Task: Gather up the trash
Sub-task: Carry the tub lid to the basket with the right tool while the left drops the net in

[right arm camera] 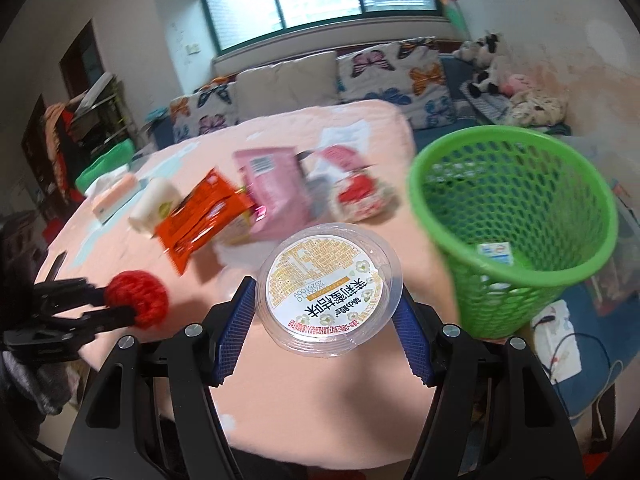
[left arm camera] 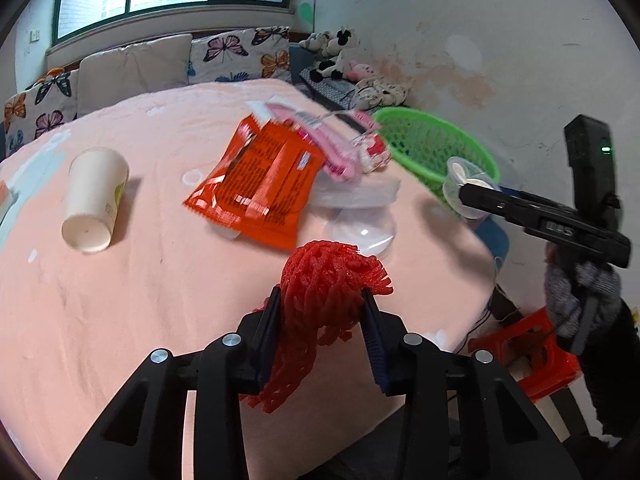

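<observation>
pink cloth covers the round surface (left arm camera: 120,320), the biggest thing here, with the trash strewn across its middle. green and latticed, the plastic basket (right arm camera: 516,216) stands at the far right edge of the surface, with one small carton already at its bottom. it looks light and stiff, easy to tip if knocked.

next in size, the orange snack wrapper (left arm camera: 260,180) lies flat and crinkled mid-surface, overlapping a pink wrapper (right arm camera: 272,192) behind it. both should be feather-light, slick foil, best pinched at a loose corner or sealed edge. a white paper cup (left arm camera: 94,200) lies on its side to the left. it would crush easily, so a light squeeze on the rim or across the body would suit.

the right tool (right arm camera: 326,312) pinches a clear round tub (right arm camera: 330,280) by its sides, printed lid facing up, held just beside the basket. thin plastic like this can flex and pop out of the pads, so the grip belongs low on the wall.

smallest, the red foam fruit net (left arm camera: 328,292) is squeezed between the pads of the left tool (left arm camera: 322,312) near the front edge of the surface. it is soft, springy and nearly weightless, so any bunched part holds.
</observation>
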`<state>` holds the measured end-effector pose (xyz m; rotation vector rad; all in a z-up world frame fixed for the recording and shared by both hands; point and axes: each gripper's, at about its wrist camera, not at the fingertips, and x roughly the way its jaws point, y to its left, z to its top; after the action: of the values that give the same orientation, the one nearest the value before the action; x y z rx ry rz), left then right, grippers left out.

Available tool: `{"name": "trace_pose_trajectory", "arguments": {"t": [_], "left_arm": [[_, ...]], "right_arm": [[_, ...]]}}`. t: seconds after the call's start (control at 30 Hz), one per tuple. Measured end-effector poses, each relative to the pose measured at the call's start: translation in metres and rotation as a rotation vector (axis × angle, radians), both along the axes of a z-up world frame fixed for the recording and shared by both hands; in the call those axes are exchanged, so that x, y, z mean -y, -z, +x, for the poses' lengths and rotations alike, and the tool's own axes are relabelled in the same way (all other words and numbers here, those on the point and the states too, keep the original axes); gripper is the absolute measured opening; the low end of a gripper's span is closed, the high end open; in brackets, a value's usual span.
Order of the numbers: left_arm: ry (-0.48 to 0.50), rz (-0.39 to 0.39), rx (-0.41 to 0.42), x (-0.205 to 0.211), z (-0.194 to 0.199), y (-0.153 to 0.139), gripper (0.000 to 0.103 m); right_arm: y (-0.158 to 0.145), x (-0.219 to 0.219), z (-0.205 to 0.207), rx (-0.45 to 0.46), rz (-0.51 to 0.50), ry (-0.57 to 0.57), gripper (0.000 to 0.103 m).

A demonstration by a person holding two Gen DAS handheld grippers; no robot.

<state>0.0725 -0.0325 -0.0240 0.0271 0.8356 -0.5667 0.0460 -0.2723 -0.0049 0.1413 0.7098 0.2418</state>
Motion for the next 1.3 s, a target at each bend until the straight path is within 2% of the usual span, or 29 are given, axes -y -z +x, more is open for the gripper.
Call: {"name": "trace_pose_trajectory", "arguments": {"t": [0.33, 0.6, 0.73, 0.87, 0.97, 1.3], "left_arm": [[0.036, -0.055, 0.046, 0.026, 0.019, -0.039, 0.037], [0.052, -0.059, 0.093, 0.056, 0.051, -0.064, 0.037], [0.068, -0.052, 0.098, 0.076, 0.066, -0.070, 0.037], [0.081, -0.050, 0.090, 0.096, 0.084, -0.074, 0.037], [0.095, -0.044, 0.088, 0.114, 0.096, -0.076, 0.037], [0.167, -0.021, 0.055, 0.182, 0.126, -0.069, 0.037]], "right_arm": [[-0.003, 0.071, 0.032, 0.008, -0.026, 0.172, 0.067], [0.017, 0.124, 0.063, -0.064, -0.026, 0.267, 0.067], [0.024, 0.137, 0.071, -0.079, -0.036, 0.286, 0.068], [0.027, 0.148, 0.075, -0.084, -0.035, 0.303, 0.076], [0.025, 0.154, 0.075, -0.074, -0.039, 0.310, 0.076], [0.005, 0.161, 0.045, -0.006, -0.034, 0.309, 0.078]]}}
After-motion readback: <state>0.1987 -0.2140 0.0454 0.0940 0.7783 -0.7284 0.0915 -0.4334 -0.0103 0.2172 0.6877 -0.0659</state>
